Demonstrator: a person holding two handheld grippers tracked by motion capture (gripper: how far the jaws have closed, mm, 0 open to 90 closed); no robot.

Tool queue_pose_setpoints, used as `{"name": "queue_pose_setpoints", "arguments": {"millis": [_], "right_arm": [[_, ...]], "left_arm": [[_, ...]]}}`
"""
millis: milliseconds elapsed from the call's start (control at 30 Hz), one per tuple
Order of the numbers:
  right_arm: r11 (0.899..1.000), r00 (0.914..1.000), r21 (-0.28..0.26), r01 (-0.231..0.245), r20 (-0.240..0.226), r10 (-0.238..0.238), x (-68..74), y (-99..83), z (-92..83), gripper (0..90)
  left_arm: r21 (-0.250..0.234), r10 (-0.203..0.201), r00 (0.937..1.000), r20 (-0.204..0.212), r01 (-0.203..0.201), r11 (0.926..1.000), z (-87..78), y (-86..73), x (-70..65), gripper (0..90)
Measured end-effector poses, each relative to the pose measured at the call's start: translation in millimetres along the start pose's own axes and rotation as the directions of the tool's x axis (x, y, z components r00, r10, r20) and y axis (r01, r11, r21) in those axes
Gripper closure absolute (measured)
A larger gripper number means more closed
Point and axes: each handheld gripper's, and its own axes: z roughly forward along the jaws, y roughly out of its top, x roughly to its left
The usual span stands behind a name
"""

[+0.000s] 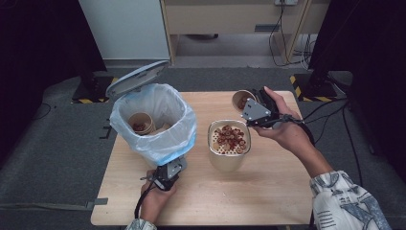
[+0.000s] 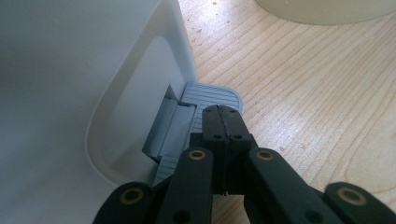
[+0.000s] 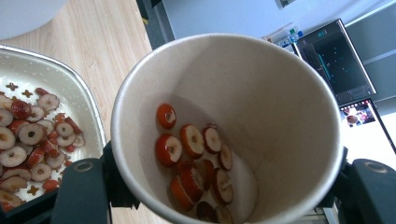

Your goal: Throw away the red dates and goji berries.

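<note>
The right gripper [image 1: 252, 106] is clamping a paper cup [image 3: 229, 126] by its wall and is holding it in the air just behind the strainer bowl [image 1: 229, 158], with some red fruit slices [image 3: 196, 163] lying at its bottom. The main risk, I think, is that slices are falling past the bowl onto the wooden table [image 1: 268, 191] if the cup is being tipped while it is not fully over the rim; a hard squeeze may also be crushing the thin cup wall. The second risk is at the bin [image 1: 153, 120]: the left gripper [image 2: 223, 122], with its jaws clenched together on nothing, is pressing its tip on the grey pedal [image 2: 210, 95], and the lid [image 1: 136, 76] is standing open. If the tip is slipping off the ribbed pedal, the lid is probably dropping shut. The right hand [image 1: 287, 127] is reaching in from the right side with the wrist bent, and the cup is leaning towards the bowl. The left hand [image 1: 155, 199] is lying low at the table's near edge, pointing the gripper forward and down at the foot of the bin.
</note>
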Motion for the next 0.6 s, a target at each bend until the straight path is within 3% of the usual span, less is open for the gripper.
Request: {"name": "queue_pose_setpoints", "arguments": {"millis": [33,600], "right_arm": [[1.000,1.0000,-0.002,0.001,-0.002,-0.001,-0.5,0.0,-0.1,30.9],[0.998,0.9974,0.009,0.064,0.032,-0.064,-18.1,13.1,-8.1,30.9]], "left_arm": [[0.000,0.027,0.9995,0.019,-0.027,0.9996,0.6,0.6,2.0,89.2],[-0.001,0.026,0.9994,0.021,-0.026,0.9997,0.7,0.4,2.2,89.2]]}}
